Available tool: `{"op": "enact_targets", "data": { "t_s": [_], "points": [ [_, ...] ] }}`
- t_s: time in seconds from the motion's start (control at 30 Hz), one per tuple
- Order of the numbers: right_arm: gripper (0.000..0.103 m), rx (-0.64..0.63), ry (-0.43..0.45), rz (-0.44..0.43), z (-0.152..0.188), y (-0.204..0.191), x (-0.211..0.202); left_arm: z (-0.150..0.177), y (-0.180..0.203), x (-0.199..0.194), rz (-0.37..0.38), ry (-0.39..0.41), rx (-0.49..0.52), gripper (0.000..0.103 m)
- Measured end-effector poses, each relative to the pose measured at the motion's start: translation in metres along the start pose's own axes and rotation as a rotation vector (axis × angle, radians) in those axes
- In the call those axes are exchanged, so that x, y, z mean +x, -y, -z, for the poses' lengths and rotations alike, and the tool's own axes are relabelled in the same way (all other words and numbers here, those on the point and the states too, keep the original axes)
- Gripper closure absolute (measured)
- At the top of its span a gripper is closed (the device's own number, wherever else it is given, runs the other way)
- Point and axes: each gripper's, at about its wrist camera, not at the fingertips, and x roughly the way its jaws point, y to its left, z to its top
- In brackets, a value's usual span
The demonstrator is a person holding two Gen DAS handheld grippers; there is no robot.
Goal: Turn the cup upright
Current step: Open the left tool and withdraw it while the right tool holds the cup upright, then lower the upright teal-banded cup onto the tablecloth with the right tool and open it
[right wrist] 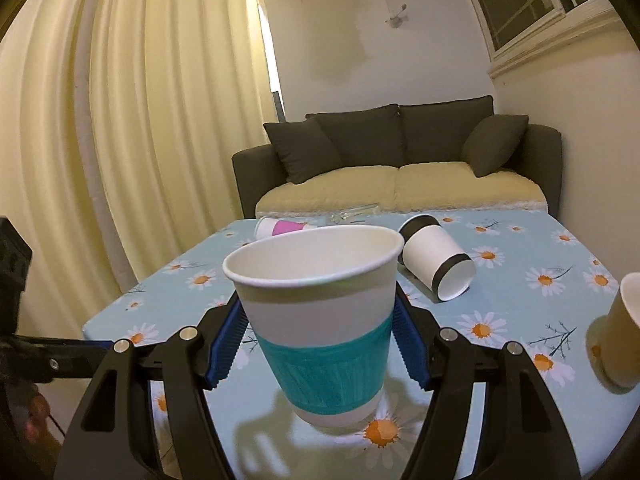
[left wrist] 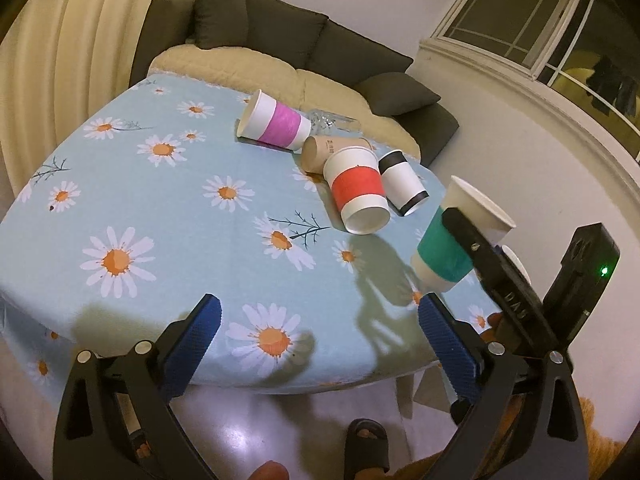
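Observation:
A white paper cup with a teal band [right wrist: 320, 320] is held mouth-up, slightly tilted, a little above the daisy tablecloth, clamped between the blue pads of my right gripper [right wrist: 318, 328]. In the left wrist view the same cup [left wrist: 444, 248] shows at the right with the right gripper's black finger across it. My left gripper [left wrist: 320, 328] is open and empty near the table's front edge. A red-banded cup [left wrist: 360, 196], a black-banded cup [left wrist: 402, 184], a pink-banded cup [left wrist: 276, 124] and a brown cup [left wrist: 324, 152] lie on their sides.
The table [left wrist: 160, 220] has a light blue daisy cloth. A clear glass [left wrist: 332, 120] lies at the far edge. A brown cup [right wrist: 620, 332] stands upright at the right. A dark sofa [right wrist: 400, 160] stands behind the table, curtains to the left.

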Motion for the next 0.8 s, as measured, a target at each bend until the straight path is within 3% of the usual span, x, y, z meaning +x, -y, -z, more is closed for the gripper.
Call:
{"op": "enact_targets", "data": {
  "t_s": [0.3,0.8],
  "points": [
    [0.036,-0.002,0.049,0.1,0.021,-0.012,0.005,0.001,-0.001,0.001,-0.043,0.036,-0.008,0.007],
    [0.036,-0.032,0.058,0.158,0.036,-0.018,0.012,0.003,-0.005,0.006,-0.07,0.04,-0.014,0.007]
  ]
}}
